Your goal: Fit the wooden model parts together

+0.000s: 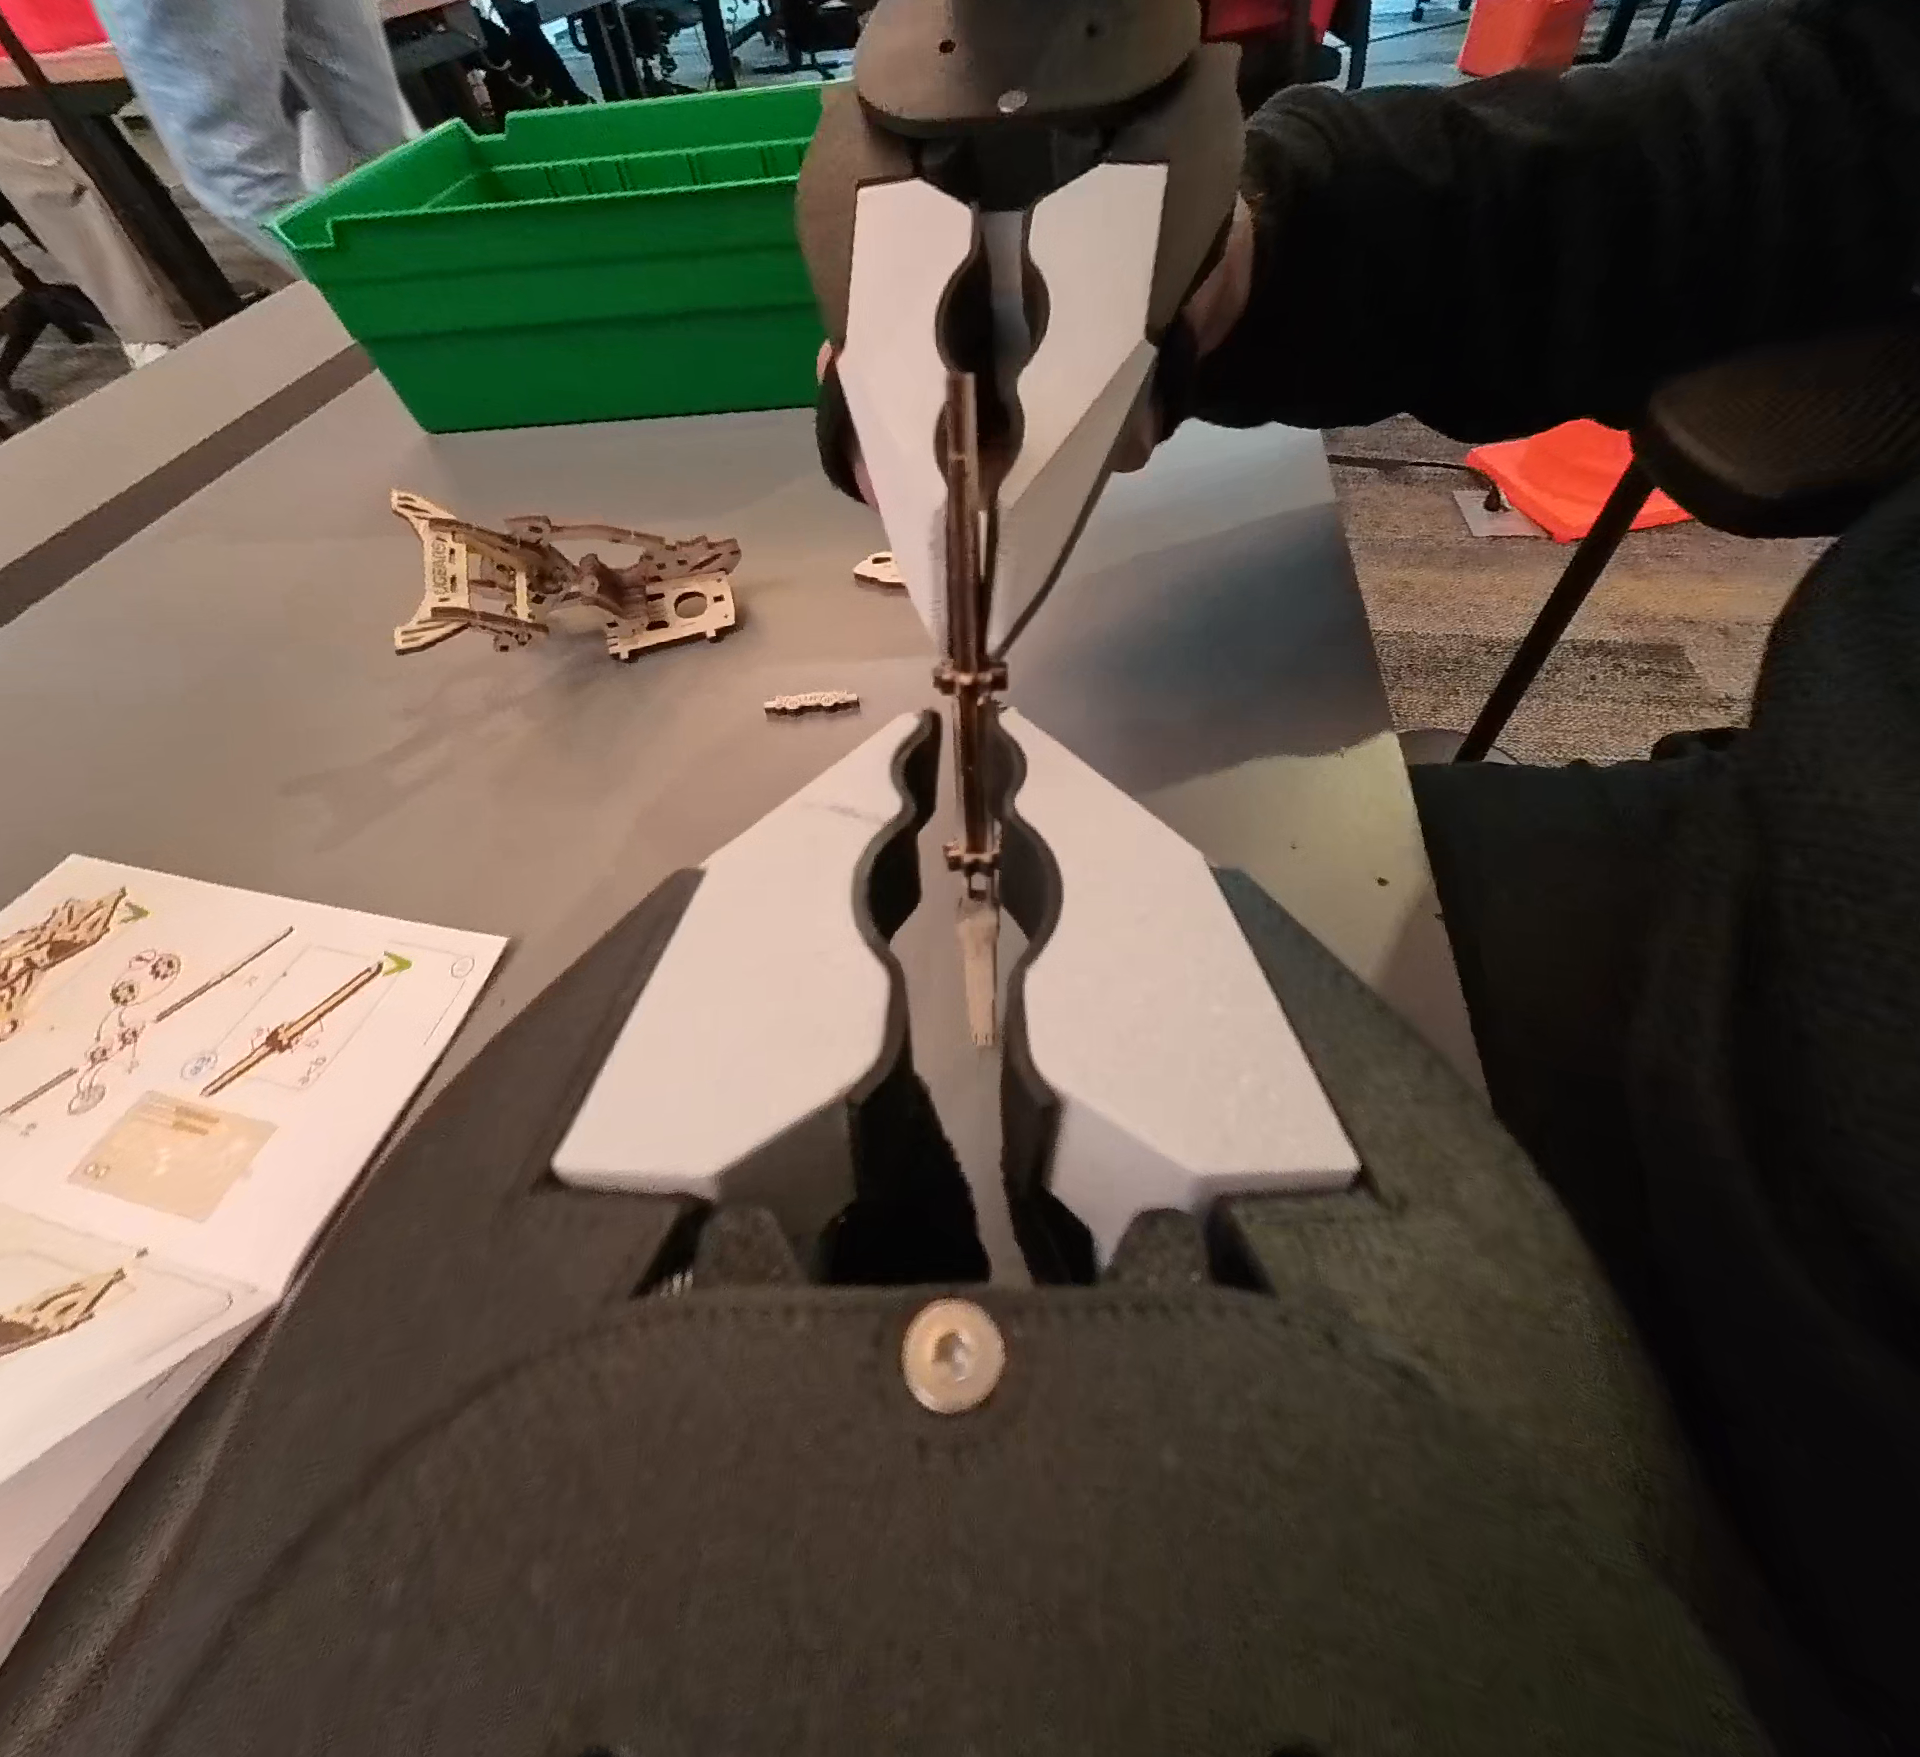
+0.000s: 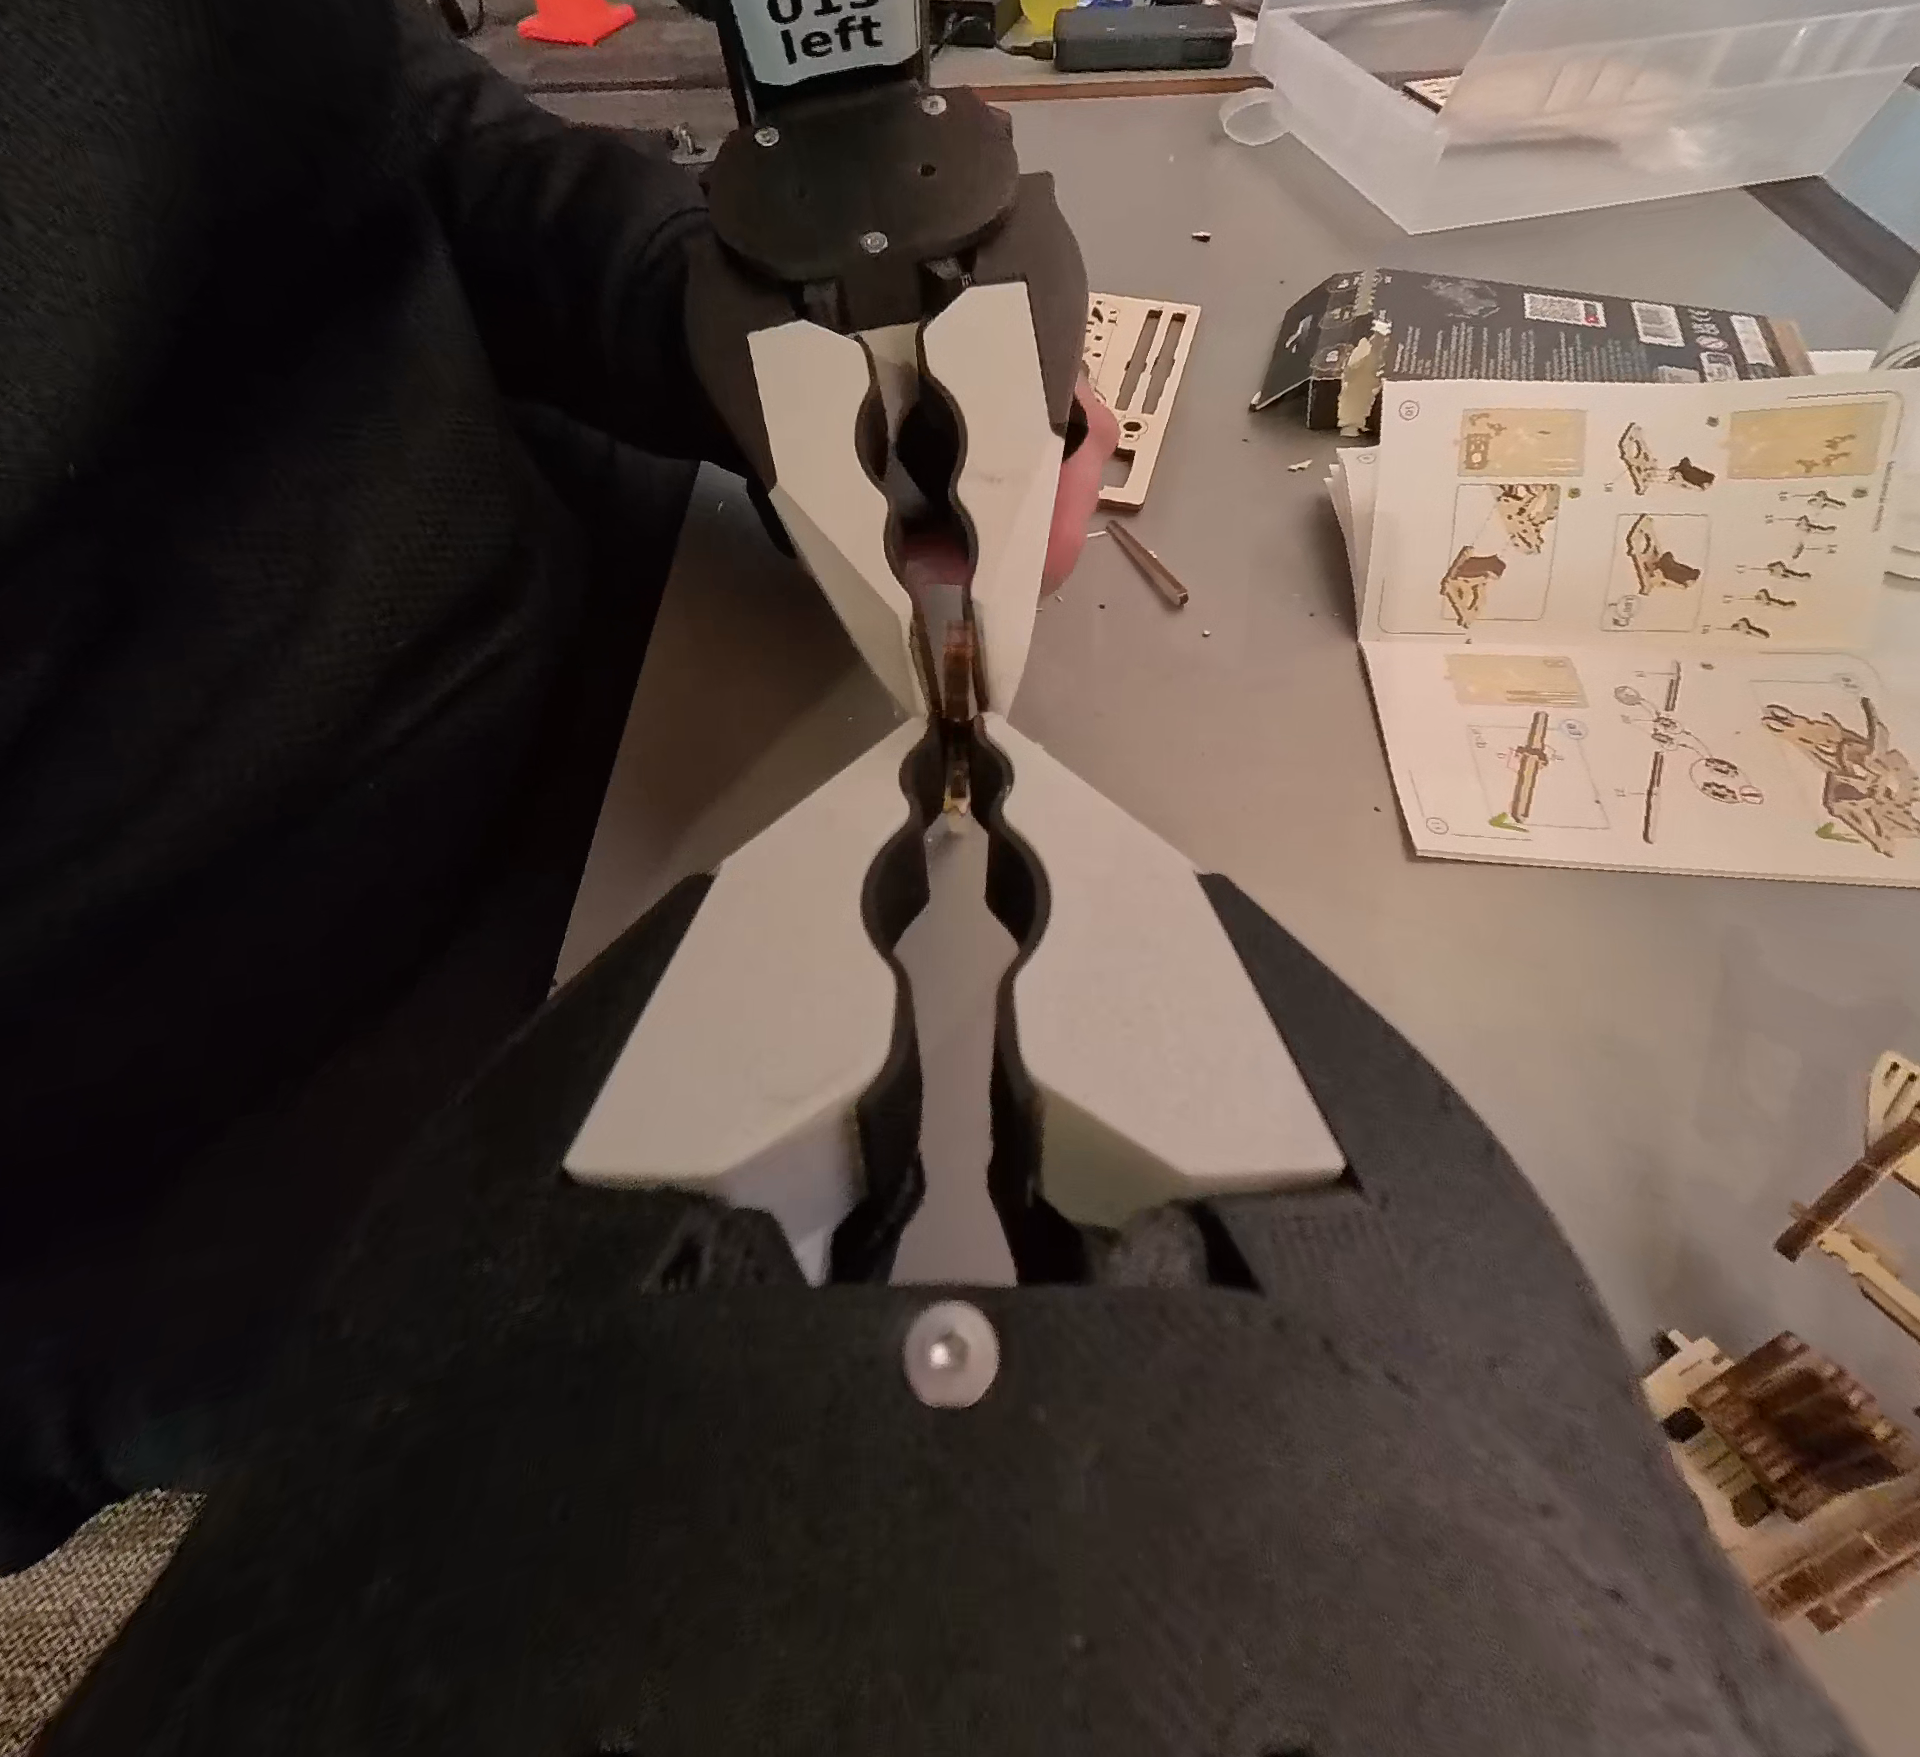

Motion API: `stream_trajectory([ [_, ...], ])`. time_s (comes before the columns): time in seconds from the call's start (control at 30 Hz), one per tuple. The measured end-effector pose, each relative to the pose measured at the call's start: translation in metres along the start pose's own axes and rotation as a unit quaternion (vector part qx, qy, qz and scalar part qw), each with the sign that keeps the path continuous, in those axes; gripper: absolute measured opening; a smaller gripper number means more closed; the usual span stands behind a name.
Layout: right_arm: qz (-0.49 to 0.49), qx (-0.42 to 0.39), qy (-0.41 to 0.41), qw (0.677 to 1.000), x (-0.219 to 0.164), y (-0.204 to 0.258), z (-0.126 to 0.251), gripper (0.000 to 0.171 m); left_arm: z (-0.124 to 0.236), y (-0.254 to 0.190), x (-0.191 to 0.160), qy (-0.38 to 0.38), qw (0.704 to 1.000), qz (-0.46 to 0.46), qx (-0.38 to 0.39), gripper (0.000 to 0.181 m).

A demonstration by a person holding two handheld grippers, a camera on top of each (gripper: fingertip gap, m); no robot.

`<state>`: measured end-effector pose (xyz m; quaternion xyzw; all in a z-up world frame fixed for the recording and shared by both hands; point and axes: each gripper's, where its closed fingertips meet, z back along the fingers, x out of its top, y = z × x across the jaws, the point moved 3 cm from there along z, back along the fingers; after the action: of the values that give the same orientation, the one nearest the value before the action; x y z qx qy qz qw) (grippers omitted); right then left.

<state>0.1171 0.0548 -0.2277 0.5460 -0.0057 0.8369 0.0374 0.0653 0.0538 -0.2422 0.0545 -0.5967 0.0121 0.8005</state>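
Each gripper has two pale, off-white wedge-shaped fingers whose inner edges are cut in a wavy, scalloped profile lined in black. They sit in a broad, rounded black body with a grainy printed texture, and a silver screw sits centred just behind the finger slot. On the left gripper a round black disc studded with small silver screws tops the fingers, below a black handle wearing a white printed label. The right gripper has the same disc and a labelled handle. The person's sleeves are black, apparently a knitted fabric.
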Motion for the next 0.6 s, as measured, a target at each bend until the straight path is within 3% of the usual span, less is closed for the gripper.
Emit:
stream_trajectory([
  [0.3,-0.002,0.008,-0.002,1.0,0.0003,-0.0003,-0.0014,0.001,-0.0004,-0.0024,-0.0019,-0.02,1.0,0.01,-0.004,0.0],
  [0.47,-0.003,0.012,-0.005,1.0,-0.0012,0.0022,-0.0029,0.001,0.0008,-0.0007,-0.0018,-0.021,1.0,0.005,0.0,0.023],
  [0.6,-0.001,0.017,-0.005,1.0,-0.0006,0.0028,-0.0047,0.001,-0.0036,-0.0042,-0.0019,-0.011,1.0,-0.015,-0.019,0.012],
])
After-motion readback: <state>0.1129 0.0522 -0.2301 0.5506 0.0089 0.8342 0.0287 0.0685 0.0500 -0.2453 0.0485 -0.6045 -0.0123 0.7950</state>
